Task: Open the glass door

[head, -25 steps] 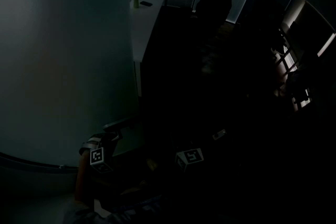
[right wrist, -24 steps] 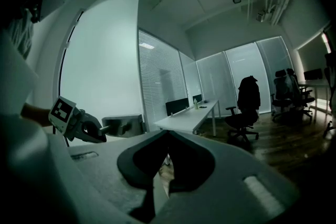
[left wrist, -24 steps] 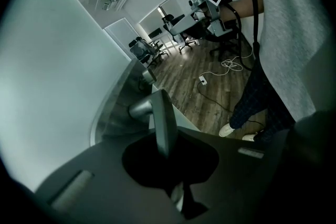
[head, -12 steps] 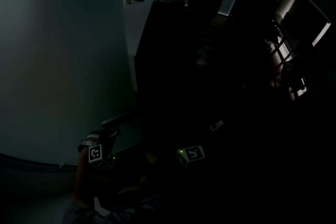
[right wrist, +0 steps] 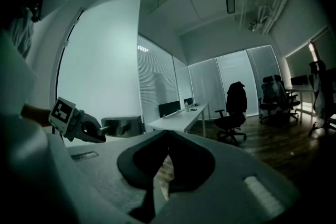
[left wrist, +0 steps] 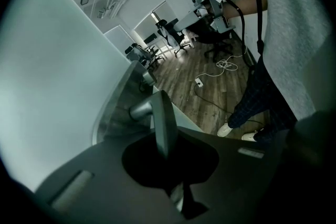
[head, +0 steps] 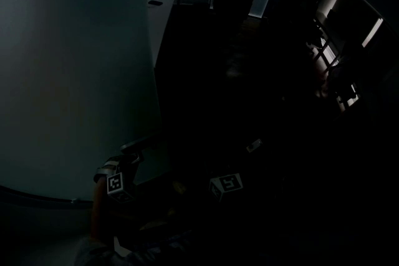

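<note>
The frosted glass door (head: 75,71) fills the left of the dark head view, and its metal lever handle (head: 138,144) sticks out near its lower edge. My left gripper (head: 128,162) is shut on that handle. In the left gripper view the handle (left wrist: 157,113) runs straight between the closed jaws of my left gripper (left wrist: 167,147). My right gripper (head: 249,149) hovers to the right of the door, apart from it. In its own view my right gripper (right wrist: 167,136) points level into the room, jaws together with nothing held, with the left gripper (right wrist: 92,131) on the handle (right wrist: 122,126) to its left.
Beyond the door stand a long white desk (right wrist: 181,118), a dark office chair (right wrist: 233,113) with a coat on it, and blinds (right wrist: 157,86) over tall windows. A cable (left wrist: 226,64) lies on the wooden floor by my feet (left wrist: 231,129).
The desk and windows have slid left and up in the head view, and the door's right edge sits a little further left. The left gripper stays on the handle.
</note>
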`<state>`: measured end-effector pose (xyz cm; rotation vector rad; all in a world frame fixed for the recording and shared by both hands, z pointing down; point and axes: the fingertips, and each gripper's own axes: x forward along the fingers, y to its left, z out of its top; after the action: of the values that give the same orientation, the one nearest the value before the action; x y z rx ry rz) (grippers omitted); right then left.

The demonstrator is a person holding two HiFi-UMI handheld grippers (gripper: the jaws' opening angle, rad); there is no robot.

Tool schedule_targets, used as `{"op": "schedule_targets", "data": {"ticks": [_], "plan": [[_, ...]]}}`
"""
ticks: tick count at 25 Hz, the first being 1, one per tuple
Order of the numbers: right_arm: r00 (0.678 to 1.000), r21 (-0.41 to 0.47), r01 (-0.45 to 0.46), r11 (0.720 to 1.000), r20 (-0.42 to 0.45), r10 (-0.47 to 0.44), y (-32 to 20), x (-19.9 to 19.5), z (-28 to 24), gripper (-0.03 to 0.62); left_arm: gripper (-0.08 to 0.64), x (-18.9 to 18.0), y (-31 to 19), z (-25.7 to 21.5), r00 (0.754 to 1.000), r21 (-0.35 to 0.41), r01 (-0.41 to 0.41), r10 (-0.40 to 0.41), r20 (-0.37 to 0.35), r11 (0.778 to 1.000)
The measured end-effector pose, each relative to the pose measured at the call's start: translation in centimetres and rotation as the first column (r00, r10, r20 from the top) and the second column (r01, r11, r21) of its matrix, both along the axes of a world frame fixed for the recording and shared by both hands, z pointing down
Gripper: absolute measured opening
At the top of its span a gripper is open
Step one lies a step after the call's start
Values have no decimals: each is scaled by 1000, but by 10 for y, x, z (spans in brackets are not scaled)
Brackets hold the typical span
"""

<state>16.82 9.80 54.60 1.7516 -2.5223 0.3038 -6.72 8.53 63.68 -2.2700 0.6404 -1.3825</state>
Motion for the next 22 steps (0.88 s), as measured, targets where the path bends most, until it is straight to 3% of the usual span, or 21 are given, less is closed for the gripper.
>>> {"op": "schedule_targets", "data": {"ticks": [22], "plan": [[999,10,-38,999,7,38,33,-1,2,3,2,13,38,3,998,18,-60,60,2,998]]}}
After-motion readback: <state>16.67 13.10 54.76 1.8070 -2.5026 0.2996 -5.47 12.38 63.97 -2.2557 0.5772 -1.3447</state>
